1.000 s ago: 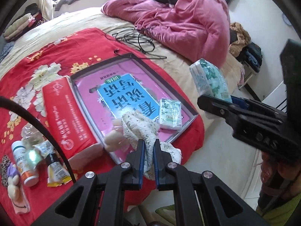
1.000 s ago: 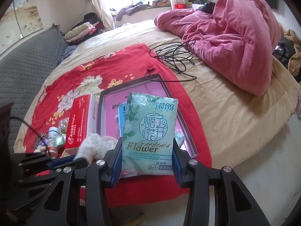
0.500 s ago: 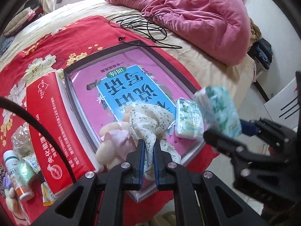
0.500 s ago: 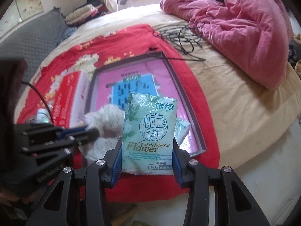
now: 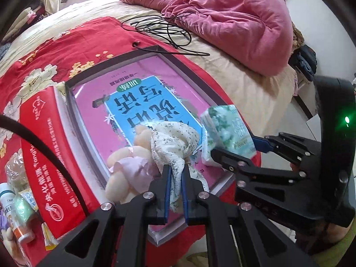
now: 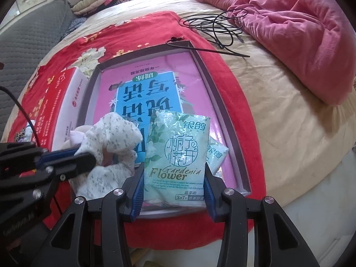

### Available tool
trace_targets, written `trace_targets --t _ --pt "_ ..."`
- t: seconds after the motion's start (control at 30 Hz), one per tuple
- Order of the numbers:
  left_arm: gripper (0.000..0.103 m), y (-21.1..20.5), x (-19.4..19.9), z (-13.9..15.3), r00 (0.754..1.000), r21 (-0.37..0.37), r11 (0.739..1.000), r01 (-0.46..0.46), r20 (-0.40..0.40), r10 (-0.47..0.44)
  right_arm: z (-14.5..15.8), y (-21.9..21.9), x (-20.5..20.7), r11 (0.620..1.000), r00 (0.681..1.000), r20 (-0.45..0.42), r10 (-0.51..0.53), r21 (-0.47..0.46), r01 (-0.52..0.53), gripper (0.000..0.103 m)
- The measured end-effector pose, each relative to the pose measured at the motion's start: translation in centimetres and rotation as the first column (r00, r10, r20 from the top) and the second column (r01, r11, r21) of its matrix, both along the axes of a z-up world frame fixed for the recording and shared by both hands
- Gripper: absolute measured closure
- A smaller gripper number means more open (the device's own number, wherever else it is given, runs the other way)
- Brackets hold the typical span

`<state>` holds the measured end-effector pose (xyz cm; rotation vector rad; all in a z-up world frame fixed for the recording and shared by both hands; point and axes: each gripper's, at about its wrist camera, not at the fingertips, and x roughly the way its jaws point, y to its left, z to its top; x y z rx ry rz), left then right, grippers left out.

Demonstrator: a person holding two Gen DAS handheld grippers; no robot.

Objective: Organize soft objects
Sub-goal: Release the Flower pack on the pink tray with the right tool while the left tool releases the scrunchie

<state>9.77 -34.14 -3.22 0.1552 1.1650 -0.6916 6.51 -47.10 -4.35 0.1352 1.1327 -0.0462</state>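
The left gripper (image 5: 175, 173) has its jaws pinched nearly together on a white floral cloth (image 5: 175, 140), which bunches up above the blue pads and hangs over the near end of a shallow dark-rimmed tray (image 5: 73, 102). The tray lies on a red flowered blanket (image 5: 66, 42) spread over a bed, and its floor is covered by a pink and blue printed sheet (image 5: 138, 104). Just left of the cloth, a pale plush toy (image 5: 124, 169) rests inside the tray. The right gripper (image 6: 173, 191) has its jaws clamped on either side of a pale green tissue pack (image 6: 178, 155) marked "Gardenia Flower", held upright over the tray's near right corner. A second, similar tissue pack (image 6: 217, 155) lies in the tray just behind it. A red box (image 6: 55, 111) sits along the tray's left side, and a black cable (image 6: 218, 26) is coiled on the bed beyond.
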Motion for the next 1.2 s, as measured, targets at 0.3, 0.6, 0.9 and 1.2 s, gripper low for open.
trace_targets --t 0.3,0.6,0.9,1.2 --pt "0.094 -0.4 0.4 -0.9 1.0 0.014 1.0 0.003 -0.008 -0.003 -0.9 0.4 0.7 1.0 1.0 -0.01 0.022 -0.01 -0.022 0.054" --pt "0.094 -0.8 1.0 -1.3 1.0 0.022 1.0 0.011 -0.006 -0.01 -1.3 0.6 0.9 1.0 1.0 -0.018 0.025 -0.017 -0.025 0.051" --pt "0.094 -0.9 1.0 -1.3 1.0 0.014 1.0 0.015 -0.014 -0.015 -0.6 0.4 0.5 0.999 1.0 -0.015 0.021 -0.04 -0.022 0.043" --pt "0.086 -1.1 0.8 -1.2 1.0 -0.002 1.0 0.019 -0.022 -0.019 1.5 -0.9 -1.6 0.999 1.0 0.011 -0.017 -0.045 0.017 0.043"
